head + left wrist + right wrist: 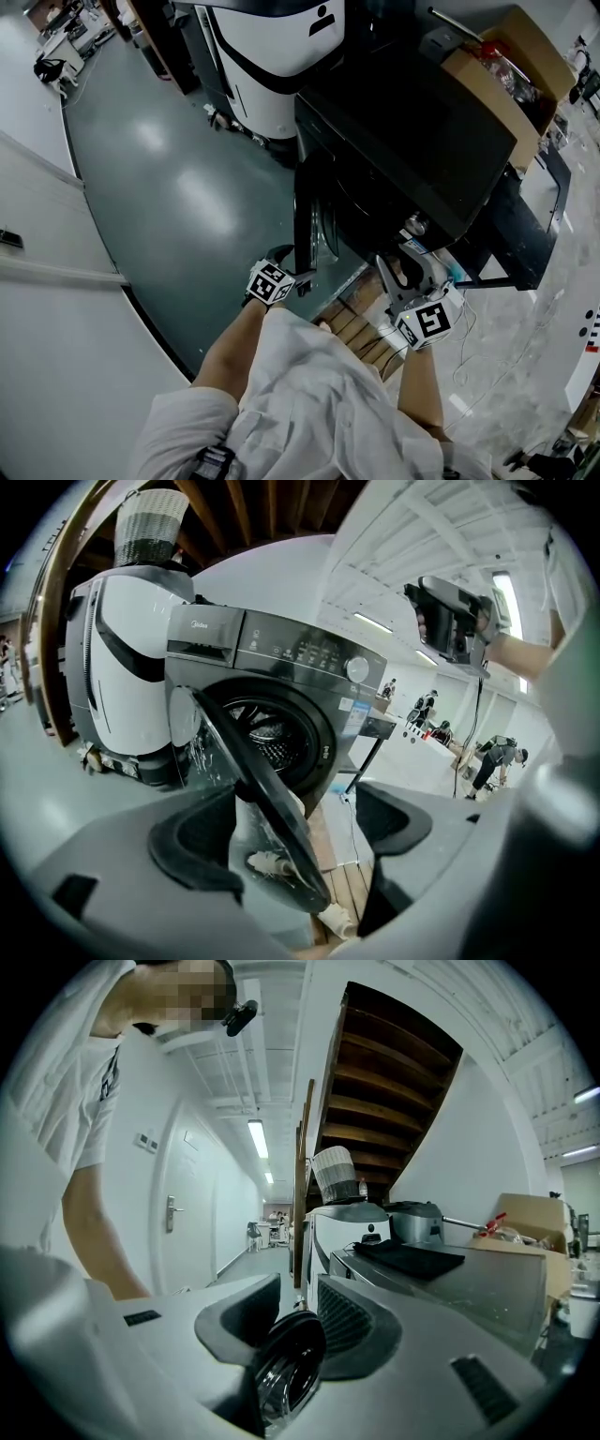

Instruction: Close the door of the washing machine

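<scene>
A dark grey washing machine (pixel 403 141) stands on a wooden pallet with its round glass door (pixel 305 225) swung open toward me. My left gripper (pixel 300 272) is at the door's free edge. In the left gripper view the door (pixel 253 789) runs edge-on through the wide gap of that gripper (pixel 300 827), and neither pad presses on it. My right gripper (pixel 405 267) hangs in the air by the machine's front top corner, with nothing in its open jaws. In the right gripper view the door (pixel 286 1363) shows below that gripper (pixel 298 1307), beside the machine's top (pixel 441 1279).
A white appliance (pixel 281 56) stands just beyond the washer. A cardboard box (pixel 506 75) sits behind the machine's top. Pallet slats (pixel 356 328) and loose cables (pixel 469 328) lie at my feet. A white wall (pixel 37 234) borders the green floor on the left. People (pixel 497 757) are far off.
</scene>
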